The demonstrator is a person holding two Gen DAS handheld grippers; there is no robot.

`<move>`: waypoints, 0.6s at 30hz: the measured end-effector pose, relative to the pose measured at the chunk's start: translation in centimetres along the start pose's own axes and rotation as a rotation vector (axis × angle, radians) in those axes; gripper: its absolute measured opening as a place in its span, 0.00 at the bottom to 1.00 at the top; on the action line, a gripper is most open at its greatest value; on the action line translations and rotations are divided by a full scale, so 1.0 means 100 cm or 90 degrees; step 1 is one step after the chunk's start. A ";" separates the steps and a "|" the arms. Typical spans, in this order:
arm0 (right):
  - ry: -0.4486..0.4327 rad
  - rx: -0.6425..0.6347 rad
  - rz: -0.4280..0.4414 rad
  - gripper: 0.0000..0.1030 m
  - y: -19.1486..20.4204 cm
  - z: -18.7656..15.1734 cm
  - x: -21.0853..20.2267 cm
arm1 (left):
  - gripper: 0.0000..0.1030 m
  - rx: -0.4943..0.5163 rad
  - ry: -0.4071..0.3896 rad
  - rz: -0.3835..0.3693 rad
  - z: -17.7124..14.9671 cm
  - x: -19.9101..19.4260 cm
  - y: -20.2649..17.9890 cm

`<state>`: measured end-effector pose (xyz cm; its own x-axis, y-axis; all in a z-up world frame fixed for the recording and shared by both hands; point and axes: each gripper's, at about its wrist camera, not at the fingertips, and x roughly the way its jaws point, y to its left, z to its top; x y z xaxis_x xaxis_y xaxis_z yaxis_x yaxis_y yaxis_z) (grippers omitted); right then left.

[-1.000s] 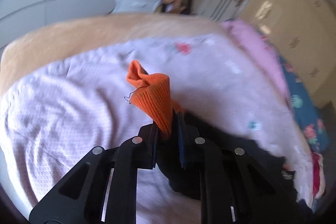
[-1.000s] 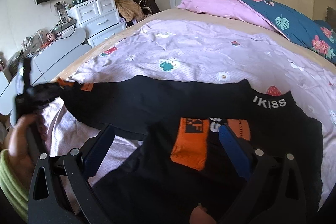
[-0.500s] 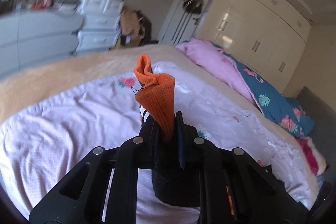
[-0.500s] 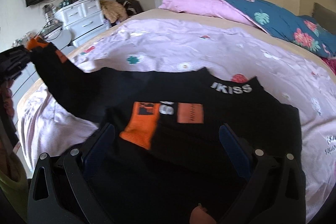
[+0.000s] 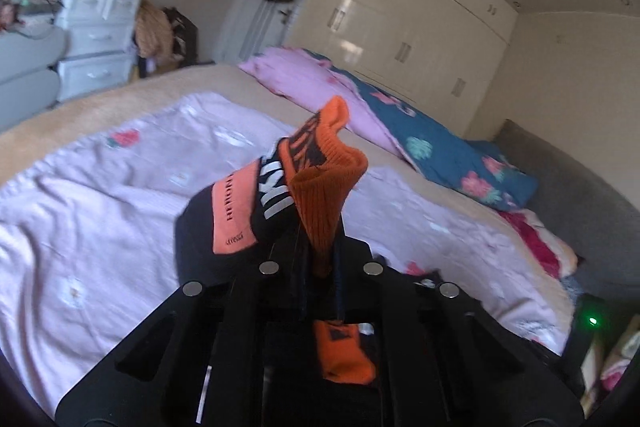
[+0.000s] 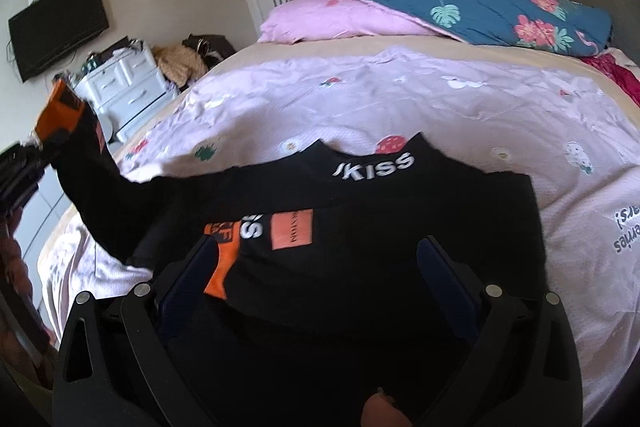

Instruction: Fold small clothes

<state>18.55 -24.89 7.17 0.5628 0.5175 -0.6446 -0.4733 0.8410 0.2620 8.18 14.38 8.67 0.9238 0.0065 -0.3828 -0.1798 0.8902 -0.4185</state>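
A: While the left hand-held gripper (image 5: 320, 267) is clamped on the ribbed orange cuff (image 5: 326, 195), where is the top (image 6: 380, 227) itself?

B: Spread flat on the lilac printed sheet (image 6: 400, 99) of the bed, one sleeve (image 6: 108, 203) lifted off to the left. It's black knit with orange patches.

A: Any writing?

B: White "KISS" at the collar; the small print on the orange patch (image 6: 291, 229) is too fine to read.

A: And the right hand-held gripper (image 6: 316, 275)?

B: Fingers spread wide above the top, holding nothing.
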 end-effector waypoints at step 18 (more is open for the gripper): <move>-0.039 0.110 -0.063 0.96 -0.066 0.011 -0.025 | 0.02 0.050 0.133 -0.124 -0.051 0.048 -0.052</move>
<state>21.07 -31.58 7.81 0.6430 0.4358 -0.6298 -0.2943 0.8998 0.3221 11.85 7.41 4.77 0.8469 -0.2546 -0.4669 0.0280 0.8981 -0.4389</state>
